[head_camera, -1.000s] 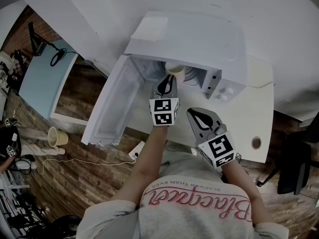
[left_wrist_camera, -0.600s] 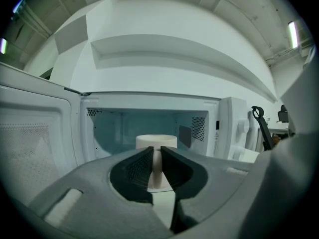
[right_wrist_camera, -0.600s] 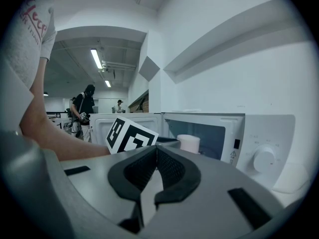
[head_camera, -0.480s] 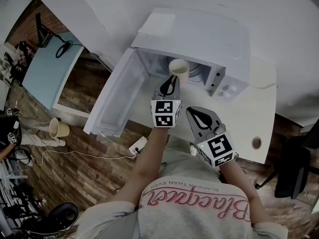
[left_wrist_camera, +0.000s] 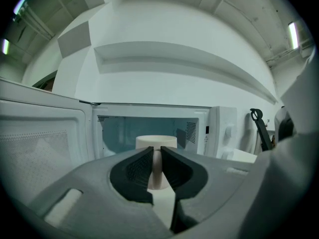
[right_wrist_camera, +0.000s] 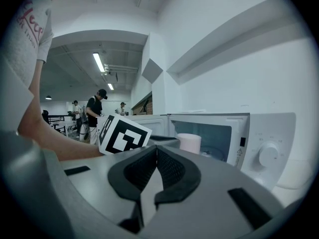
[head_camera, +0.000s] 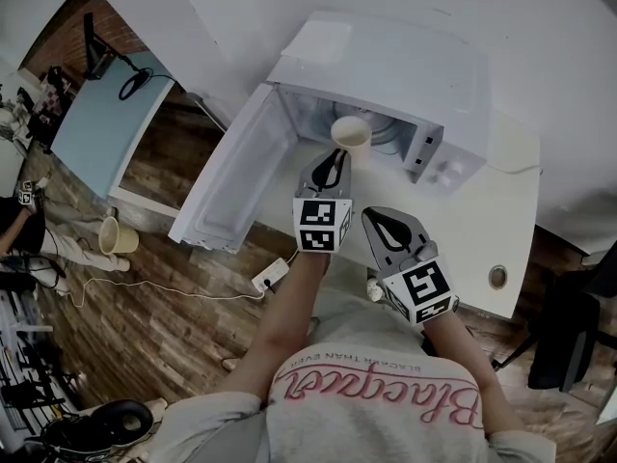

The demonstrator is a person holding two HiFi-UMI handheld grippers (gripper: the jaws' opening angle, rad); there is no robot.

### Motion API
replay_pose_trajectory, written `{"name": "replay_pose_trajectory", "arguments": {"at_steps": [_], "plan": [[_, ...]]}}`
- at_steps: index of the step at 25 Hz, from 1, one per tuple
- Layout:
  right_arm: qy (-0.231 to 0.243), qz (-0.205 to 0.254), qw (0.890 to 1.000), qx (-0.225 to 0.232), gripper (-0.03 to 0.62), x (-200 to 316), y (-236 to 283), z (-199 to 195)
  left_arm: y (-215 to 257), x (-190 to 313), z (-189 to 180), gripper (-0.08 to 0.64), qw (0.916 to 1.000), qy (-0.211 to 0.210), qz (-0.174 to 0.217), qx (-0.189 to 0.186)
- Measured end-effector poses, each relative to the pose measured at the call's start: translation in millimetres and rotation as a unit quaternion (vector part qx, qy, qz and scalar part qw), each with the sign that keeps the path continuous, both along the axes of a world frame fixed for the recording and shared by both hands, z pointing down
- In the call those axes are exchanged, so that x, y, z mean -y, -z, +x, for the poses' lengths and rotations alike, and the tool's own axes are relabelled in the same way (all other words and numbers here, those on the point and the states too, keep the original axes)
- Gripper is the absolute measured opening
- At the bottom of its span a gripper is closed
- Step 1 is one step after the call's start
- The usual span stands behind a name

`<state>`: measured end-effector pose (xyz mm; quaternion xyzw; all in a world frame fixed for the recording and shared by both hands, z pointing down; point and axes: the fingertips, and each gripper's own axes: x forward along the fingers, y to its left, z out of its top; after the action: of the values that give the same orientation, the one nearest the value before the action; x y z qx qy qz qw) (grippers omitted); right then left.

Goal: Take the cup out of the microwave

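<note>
Cup noted directly ahead of the left gripper. A narrow pale part on the cup's near side is pinched between the jaws; whether this is a handle or the wall cannot be told. The cup is held right at the tips, at the mouth of the microwave, just before the cavity. It is pale, round, smooth-walled and open at the top.

The right gripper is held beside and a little behind the left one, apart from the cup. Its ribbed dark jaws are pressed together, with nothing between them.

To the left of the left gripper, the door is swung wide open. Ahead and to the right of the right gripper, a round dial is seen on the microwave's front panel. The casing is white, boxy and matt.

Both grippers are held over a smooth white table, with a small round hole to the right of the right gripper. Below lies a wood-plank floor. Far off, left of the right gripper, people are seen standing under strip lights.
</note>
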<state>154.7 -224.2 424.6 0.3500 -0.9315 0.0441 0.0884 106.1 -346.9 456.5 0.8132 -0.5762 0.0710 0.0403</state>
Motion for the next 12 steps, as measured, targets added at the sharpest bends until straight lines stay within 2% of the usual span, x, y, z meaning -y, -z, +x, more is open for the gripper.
{"name": "replay_pose_trajectory", "arguments": {"at_steps": [12], "plan": [[-0.012,-0.013,1.000,0.001,0.011,-1.1,0.2,14.9,16.8,-18.9,-2.9,0.049,0.9999,-0.004,-0.001,-0.015]]}}
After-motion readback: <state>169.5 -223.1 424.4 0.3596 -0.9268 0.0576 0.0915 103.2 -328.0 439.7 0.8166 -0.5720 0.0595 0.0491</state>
